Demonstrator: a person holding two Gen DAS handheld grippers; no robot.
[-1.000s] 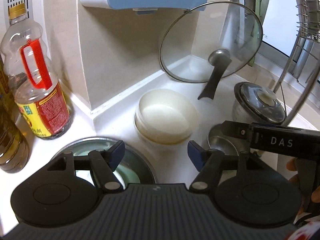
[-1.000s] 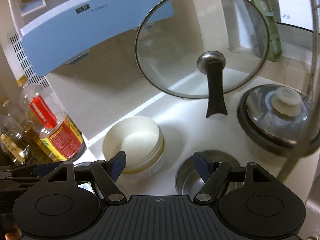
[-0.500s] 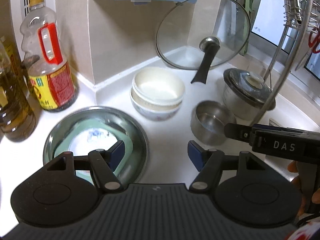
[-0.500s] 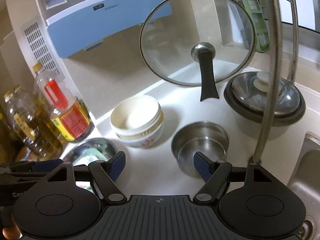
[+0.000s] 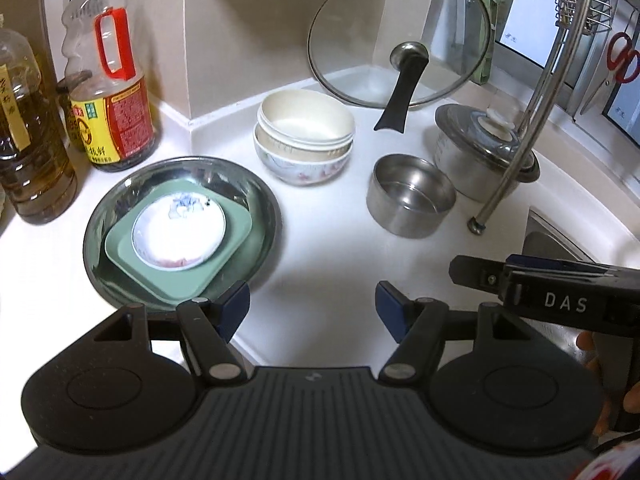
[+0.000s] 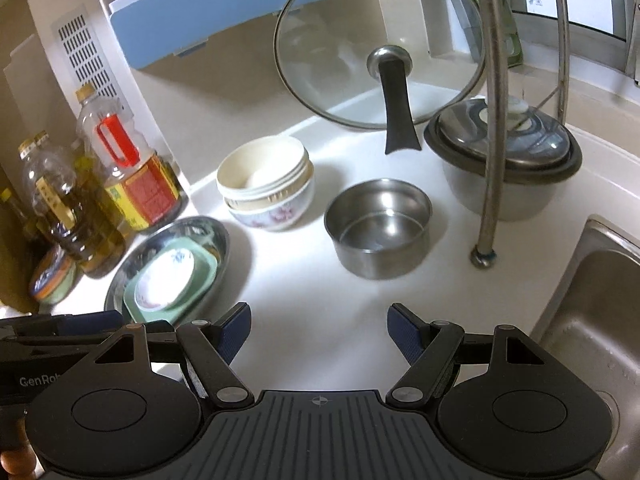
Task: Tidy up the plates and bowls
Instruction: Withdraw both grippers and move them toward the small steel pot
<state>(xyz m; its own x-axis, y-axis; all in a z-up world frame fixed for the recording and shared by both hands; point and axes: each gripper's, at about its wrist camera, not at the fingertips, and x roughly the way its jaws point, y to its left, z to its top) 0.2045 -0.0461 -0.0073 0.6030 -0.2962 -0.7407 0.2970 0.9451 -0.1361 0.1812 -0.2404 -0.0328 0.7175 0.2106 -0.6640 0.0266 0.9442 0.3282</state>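
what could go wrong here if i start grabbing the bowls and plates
The bowl stack looks unevenly nested; pinching only the top rim may tip or separate it. The glass lid leans upright right behind the stack, so a bump could send it sliding. The small plate sits loose on the green plate inside the steel pan, so a shallow grip may slip. Both claws, left and right, are open and empty.

White kitchen countertop (image 6: 320,280) set in a corner of beige tiled walls (image 5: 248,40). A stainless sink (image 6: 592,320) lies at right. A window (image 5: 520,12) stands behind the counter, a blue-fronted wall unit (image 6: 208,12) hangs above, and a white vented panel (image 6: 84,56) stands at left.
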